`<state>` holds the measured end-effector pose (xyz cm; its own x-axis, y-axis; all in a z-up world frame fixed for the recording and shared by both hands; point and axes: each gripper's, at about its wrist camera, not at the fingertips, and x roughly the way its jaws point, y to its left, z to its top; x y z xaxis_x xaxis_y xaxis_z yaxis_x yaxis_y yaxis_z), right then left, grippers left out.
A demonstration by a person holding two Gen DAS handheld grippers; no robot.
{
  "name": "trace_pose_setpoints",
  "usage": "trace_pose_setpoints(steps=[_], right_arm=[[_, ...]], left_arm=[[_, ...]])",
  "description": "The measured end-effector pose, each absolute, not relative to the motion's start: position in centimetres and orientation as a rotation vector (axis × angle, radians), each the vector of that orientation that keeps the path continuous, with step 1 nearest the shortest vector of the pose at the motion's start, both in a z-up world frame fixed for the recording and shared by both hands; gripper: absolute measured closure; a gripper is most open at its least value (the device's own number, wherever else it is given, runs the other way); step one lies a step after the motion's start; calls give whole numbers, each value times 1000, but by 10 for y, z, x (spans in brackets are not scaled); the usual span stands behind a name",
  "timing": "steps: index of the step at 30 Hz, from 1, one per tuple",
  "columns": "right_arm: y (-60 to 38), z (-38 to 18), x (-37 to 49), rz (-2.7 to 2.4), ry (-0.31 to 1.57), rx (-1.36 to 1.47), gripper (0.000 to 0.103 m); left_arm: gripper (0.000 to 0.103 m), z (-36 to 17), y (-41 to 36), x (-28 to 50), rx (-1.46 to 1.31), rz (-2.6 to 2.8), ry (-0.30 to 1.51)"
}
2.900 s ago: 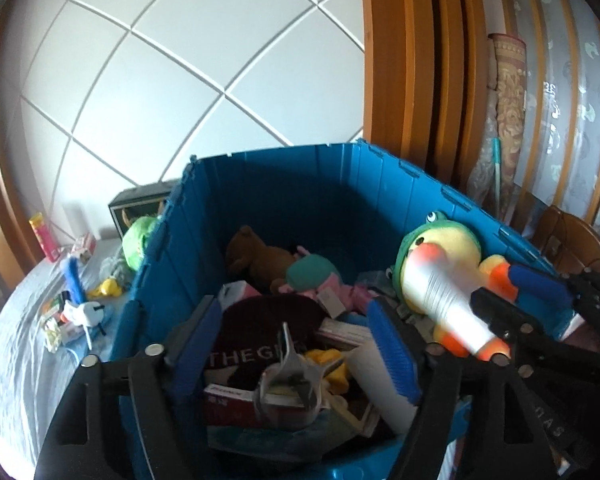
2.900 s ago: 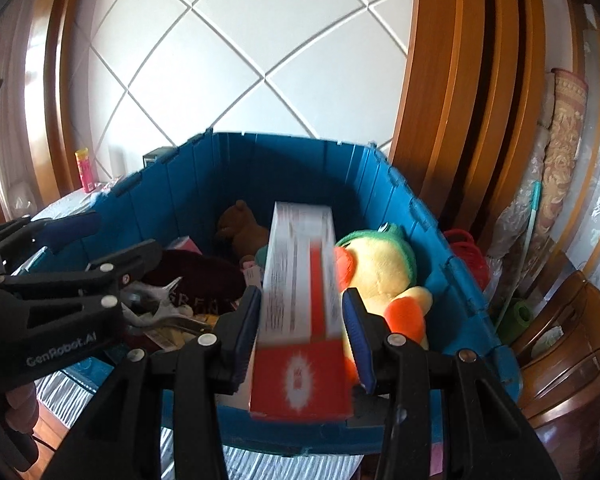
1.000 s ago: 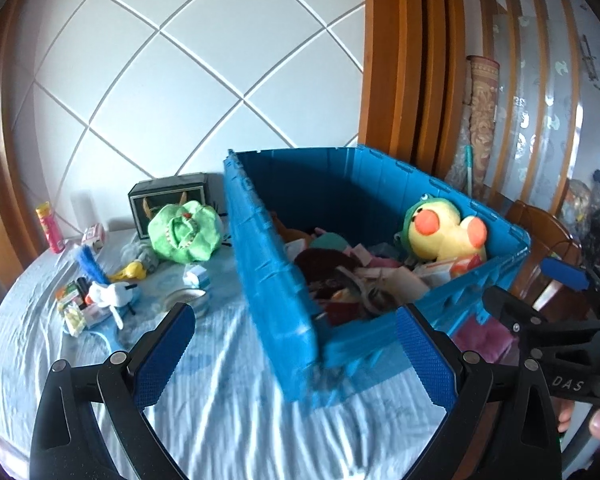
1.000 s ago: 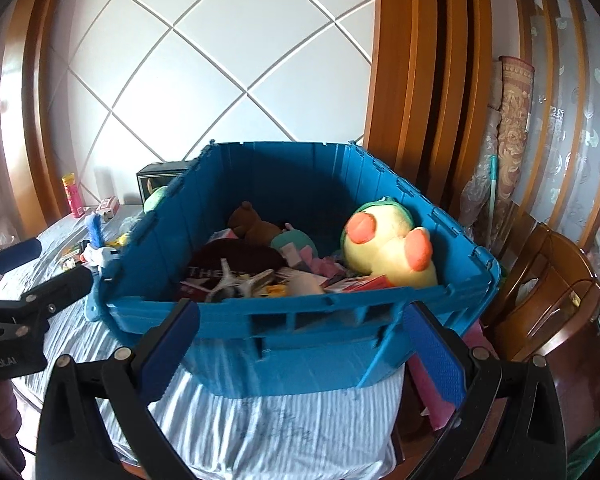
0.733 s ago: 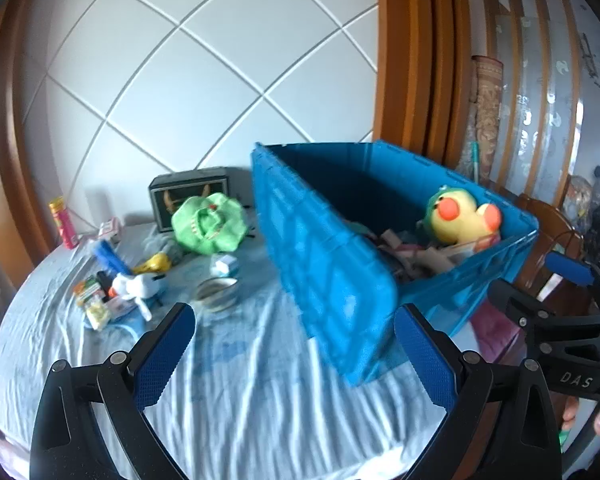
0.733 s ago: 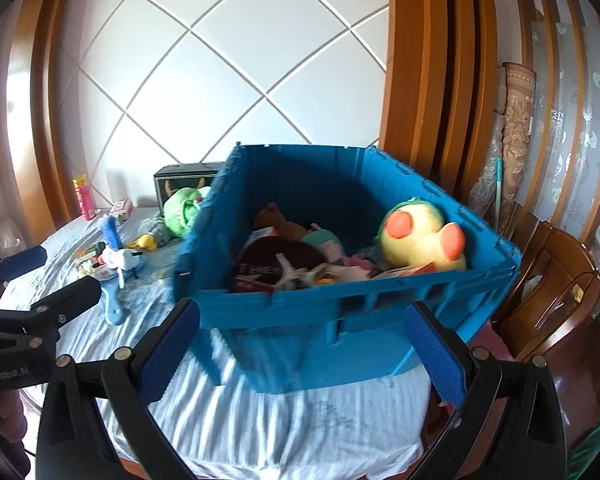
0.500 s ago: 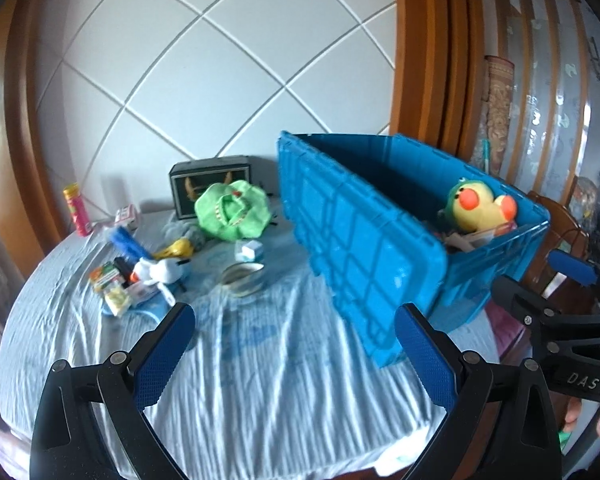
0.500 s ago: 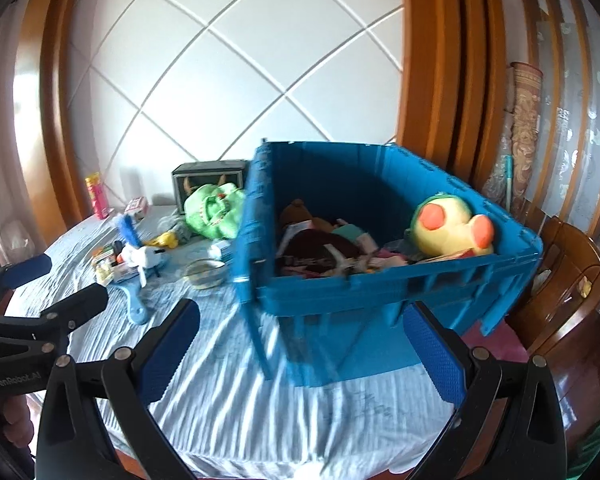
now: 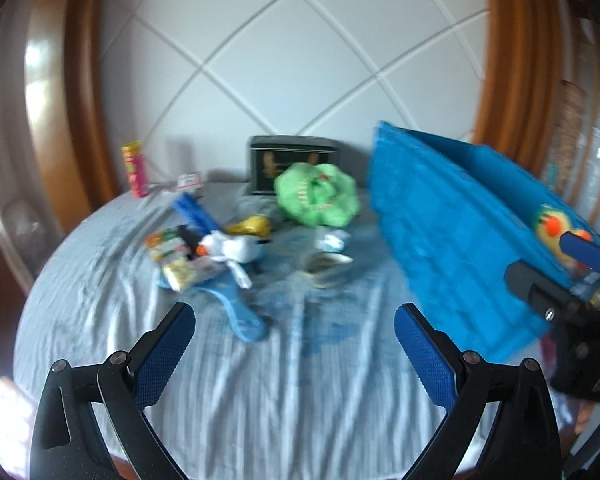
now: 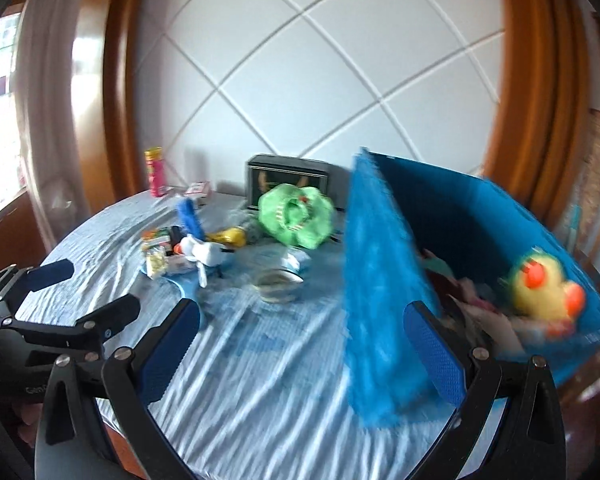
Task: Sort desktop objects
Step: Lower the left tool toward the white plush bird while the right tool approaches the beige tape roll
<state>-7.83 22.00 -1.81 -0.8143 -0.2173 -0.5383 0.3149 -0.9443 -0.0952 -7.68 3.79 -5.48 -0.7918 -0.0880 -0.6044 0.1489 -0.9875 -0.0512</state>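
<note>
A blue storage bin (image 9: 452, 232) stands on the right of the table, with a yellow duck plush (image 9: 552, 228) and other items inside. Loose objects lie in the middle of the cloth: a green plush (image 9: 316, 196), a white toy (image 9: 232, 248), a blue brush (image 9: 240, 316) and a small bowl (image 9: 324, 270). My left gripper (image 9: 292, 320) is open and empty, well short of them. My right gripper (image 10: 302, 316) is open and empty too, facing the bin's corner (image 10: 384, 288) and the bowl (image 10: 278, 280). Both views are blurred by motion.
A black box (image 9: 292, 160) and a pink and yellow tube (image 9: 134, 168) stand at the back by the white tiled wall. Snack packets (image 9: 168, 256) lie left of the white toy. The blue striped cloth (image 9: 300, 380) covers the round table up to its front edge.
The right gripper let go of the red and white box into the bin. Both grippers pulled back from the bin and swung left towards the loose objects on the cloth.
</note>
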Motion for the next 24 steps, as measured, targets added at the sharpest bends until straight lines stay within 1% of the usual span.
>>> trace_pose_setpoints(steps=[8, 12, 16, 24], right_arm=[[164, -41, -162, -2550, 258, 771, 0], [141, -68, -196, -2479, 257, 846, 0], [124, -93, -220, -2436, 274, 926, 0], [95, -118, -250, -2486, 264, 1051, 0]], left_arm=[[2, -83, -30, -112, 1020, -2674, 186], [2, -98, -64, -130, 1047, -2582, 205], [2, -112, -97, -147, 1072, -2490, 223], [2, -134, -170, -182, 1139, -2456, 221]])
